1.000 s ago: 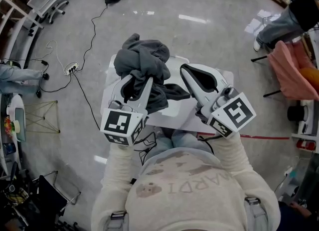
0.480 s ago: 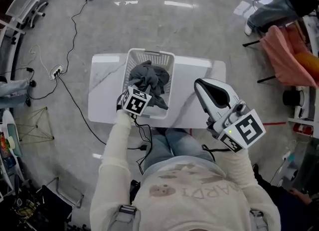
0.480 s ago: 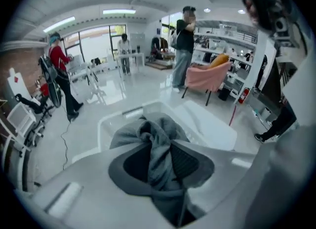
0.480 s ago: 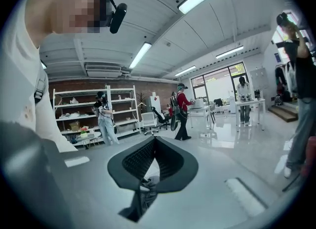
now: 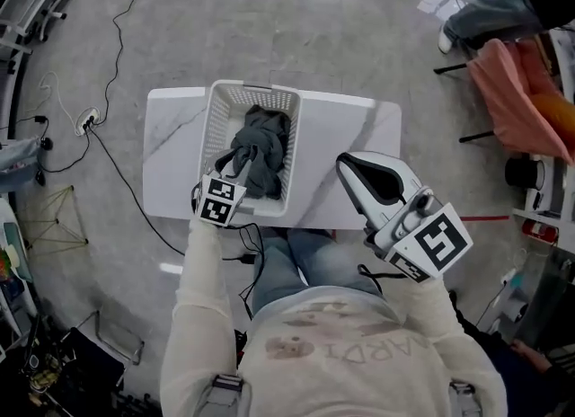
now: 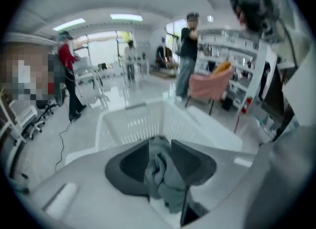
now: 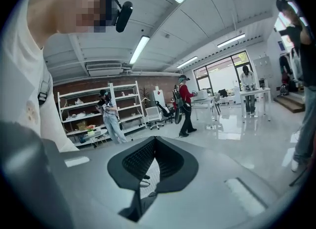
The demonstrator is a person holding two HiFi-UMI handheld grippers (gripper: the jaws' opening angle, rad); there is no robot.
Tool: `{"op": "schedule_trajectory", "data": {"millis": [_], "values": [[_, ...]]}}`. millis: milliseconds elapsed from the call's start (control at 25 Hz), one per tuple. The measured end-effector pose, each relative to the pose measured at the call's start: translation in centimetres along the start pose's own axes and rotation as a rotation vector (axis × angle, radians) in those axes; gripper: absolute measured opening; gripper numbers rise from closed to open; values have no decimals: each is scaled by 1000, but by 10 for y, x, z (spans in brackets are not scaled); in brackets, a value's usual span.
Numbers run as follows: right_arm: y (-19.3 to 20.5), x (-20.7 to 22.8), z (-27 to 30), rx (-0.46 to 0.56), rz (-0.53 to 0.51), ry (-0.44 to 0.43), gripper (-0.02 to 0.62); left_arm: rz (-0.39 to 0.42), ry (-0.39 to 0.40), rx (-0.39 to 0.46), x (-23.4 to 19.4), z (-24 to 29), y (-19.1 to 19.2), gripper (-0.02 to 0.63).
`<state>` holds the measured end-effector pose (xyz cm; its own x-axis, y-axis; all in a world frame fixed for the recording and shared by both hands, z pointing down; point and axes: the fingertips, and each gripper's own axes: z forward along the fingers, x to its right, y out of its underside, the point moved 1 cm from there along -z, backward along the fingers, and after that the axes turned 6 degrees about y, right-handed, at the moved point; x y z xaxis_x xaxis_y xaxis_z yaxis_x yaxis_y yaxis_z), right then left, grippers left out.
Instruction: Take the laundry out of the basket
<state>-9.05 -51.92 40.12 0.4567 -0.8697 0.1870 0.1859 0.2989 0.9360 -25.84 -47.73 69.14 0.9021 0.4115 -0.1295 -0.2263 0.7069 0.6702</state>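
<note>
left arm (image 5: 199, 271) stretched forward and down, left gripper (image 5: 239, 165) at full reach, its marker cube (image 5: 218, 201) facing up at the rear end. Jaws pinched on a fold of grey cloth (image 6: 163, 173) — it fills the gap between the pads and bunches out behind the tips. right arm (image 5: 449, 316) bent, right gripper (image 5: 352, 165) held higher and nearer the body, off to the right of the left claw — jaws meet at the tips, nothing between them.

One table (image 5: 334, 150). One basket (image 5: 214, 132) at its left edge, holding one bundle of laundry (image 5: 258, 147). Two grippers: left gripper (image 5: 239, 167), right gripper (image 5: 347, 165). One pink chair (image 5: 526, 101) beyond the right edge.
</note>
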Motion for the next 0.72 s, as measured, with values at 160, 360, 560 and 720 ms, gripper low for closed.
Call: {"op": "schedule_trajectory", "data": {"millis": [160,360,560,720], "values": [[-17,-20,13,68,6,-123,28,-155,-126,510,6,-126,-82,146],[-36,-68,22,163,16,-318,29,-98,-320,927,41,-311,-161,146],[-60,-112,5,280,7,-399,29,164,-379,1183,93,-467,-212,95],[-72,-149,-5,348,14,-375,28,308,-337,1315,125,-549,-206,0]]}}
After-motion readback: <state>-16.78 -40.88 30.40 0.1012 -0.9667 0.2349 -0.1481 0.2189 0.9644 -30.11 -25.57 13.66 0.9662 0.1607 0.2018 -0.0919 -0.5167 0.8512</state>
